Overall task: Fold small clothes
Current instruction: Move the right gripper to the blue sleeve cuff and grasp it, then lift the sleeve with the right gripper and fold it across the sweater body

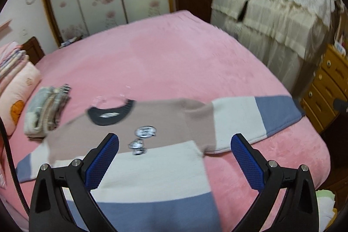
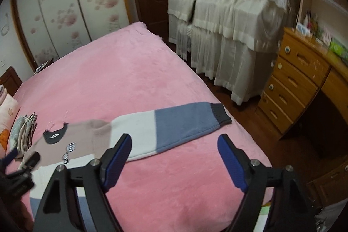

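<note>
Both grippers, left gripper (image 1: 175, 151) and right gripper (image 2: 175, 151), gape empty above the soft, limp sweater (image 1: 156, 119); pinch its blue cuff (image 2: 219, 113).

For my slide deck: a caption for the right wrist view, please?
Open right gripper above a pink bed, near the outstretched sleeve of a colour-block sweater.

Pink bed (image 1: 174, 62): sweater (image 1: 165, 123) spread flat; folded pile (image 1: 46, 110), probably clothes, near pillow (image 1: 17, 88).
</note>
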`<state>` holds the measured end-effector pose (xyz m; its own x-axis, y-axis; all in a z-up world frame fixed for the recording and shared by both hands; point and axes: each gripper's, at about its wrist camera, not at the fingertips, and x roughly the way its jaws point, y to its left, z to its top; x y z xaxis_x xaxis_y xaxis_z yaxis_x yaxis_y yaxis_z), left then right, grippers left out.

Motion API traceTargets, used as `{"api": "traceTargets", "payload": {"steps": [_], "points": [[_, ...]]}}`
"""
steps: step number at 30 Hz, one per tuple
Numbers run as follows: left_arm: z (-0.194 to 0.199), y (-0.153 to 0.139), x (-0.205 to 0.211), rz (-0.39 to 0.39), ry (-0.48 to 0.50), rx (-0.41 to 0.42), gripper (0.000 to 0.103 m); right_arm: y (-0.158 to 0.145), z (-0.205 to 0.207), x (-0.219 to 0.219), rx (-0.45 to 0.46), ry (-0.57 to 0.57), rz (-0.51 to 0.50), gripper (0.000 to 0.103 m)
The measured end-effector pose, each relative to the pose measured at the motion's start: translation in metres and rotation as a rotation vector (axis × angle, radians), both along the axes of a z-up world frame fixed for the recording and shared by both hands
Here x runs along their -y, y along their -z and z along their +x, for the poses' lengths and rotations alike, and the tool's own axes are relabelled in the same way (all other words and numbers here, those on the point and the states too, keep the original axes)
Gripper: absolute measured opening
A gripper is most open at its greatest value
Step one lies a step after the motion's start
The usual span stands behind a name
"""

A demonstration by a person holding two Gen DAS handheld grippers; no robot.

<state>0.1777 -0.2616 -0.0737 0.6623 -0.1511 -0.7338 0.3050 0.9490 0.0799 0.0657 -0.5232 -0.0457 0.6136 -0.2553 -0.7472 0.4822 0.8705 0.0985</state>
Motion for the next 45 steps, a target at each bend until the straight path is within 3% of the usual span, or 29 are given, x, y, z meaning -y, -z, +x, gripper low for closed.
{"api": "traceTargets", "payload": {"steps": [6,13,16,19,27,29,33,34,38,42,45], "points": [[0.026,0.065,0.076,0.010,0.061,-0.074,0.102,0.049,0.024,0.039,-0.050,0.013,0.051,0.071],[0.033,0.118,0.156,0.027,0.132,-0.085,0.102,0.110,0.041,0.078,-0.107,0.021,0.149,0.063],[0.035,0.144,0.178,0.061,0.146,-0.110,0.091,0.132,0.046,0.094,-0.111,0.036,0.204,0.063],[0.039,0.168,0.189,0.077,0.147,-0.162,0.076,0.151,0.050,0.111,-0.106,0.062,0.273,0.063],[0.047,0.185,0.188,0.032,0.129,-0.171,0.072,0.186,0.070,0.140,-0.091,0.128,0.401,0.062],[0.049,0.186,0.186,0.022,0.134,-0.176,0.069,0.191,0.076,0.144,-0.088,0.137,0.409,0.053],[0.055,0.185,0.179,0.010,0.137,-0.187,0.060,0.195,0.086,0.151,-0.075,0.159,0.412,0.030],[0.055,0.184,0.179,0.009,0.140,-0.189,0.057,0.194,0.088,0.152,-0.069,0.158,0.404,0.016],[0.055,0.175,0.179,0.017,0.151,-0.204,0.037,0.172,0.089,0.138,-0.032,0.125,0.296,0.011],[0.054,0.159,0.160,0.051,0.110,-0.211,0.025,0.125,0.083,0.098,0.038,0.028,0.147,0.011],[0.058,0.140,0.134,0.019,0.069,-0.231,0.019,0.086,0.079,0.065,0.100,-0.057,0.079,0.011]]}}
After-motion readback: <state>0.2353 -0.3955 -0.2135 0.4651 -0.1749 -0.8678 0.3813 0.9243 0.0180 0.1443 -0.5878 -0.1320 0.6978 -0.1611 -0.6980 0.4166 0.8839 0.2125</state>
